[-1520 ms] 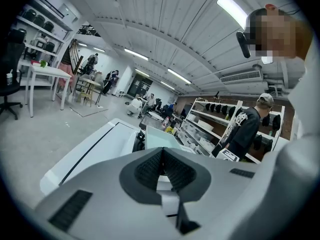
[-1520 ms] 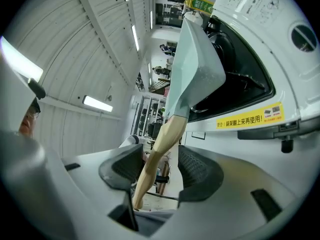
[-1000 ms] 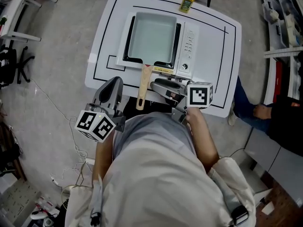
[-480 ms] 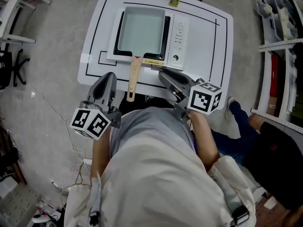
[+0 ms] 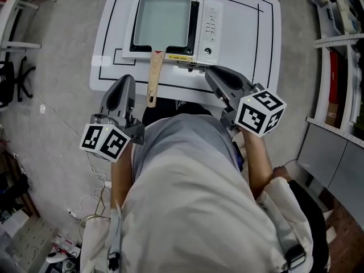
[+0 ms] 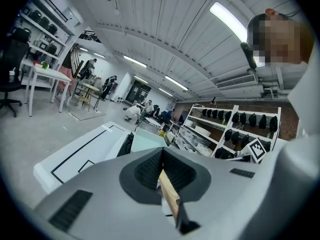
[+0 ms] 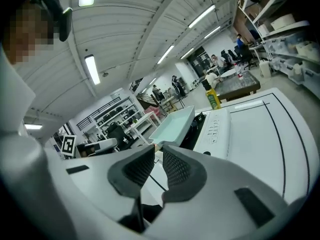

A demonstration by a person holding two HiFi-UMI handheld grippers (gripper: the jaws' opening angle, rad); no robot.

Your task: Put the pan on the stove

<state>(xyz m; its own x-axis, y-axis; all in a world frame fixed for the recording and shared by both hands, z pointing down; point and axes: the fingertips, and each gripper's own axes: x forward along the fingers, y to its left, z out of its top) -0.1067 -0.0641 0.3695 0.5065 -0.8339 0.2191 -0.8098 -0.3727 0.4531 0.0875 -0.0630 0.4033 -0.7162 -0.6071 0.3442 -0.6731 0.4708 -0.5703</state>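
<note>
Pulling back from the wooden handle, the right gripper is now sitting at the handle's 3 o'clock, clear of it, where a second ago it was lying just beside it. Its fingers have just been closing and are standing narrowly apart, holding nothing. Left gripper is staying at the handle's 9 o'clock, fingers meeting at the tips, empty. Pan is resting on the stove at the 12 o'clock end of the white surface, handle pointing to 6 o'clock.
</note>
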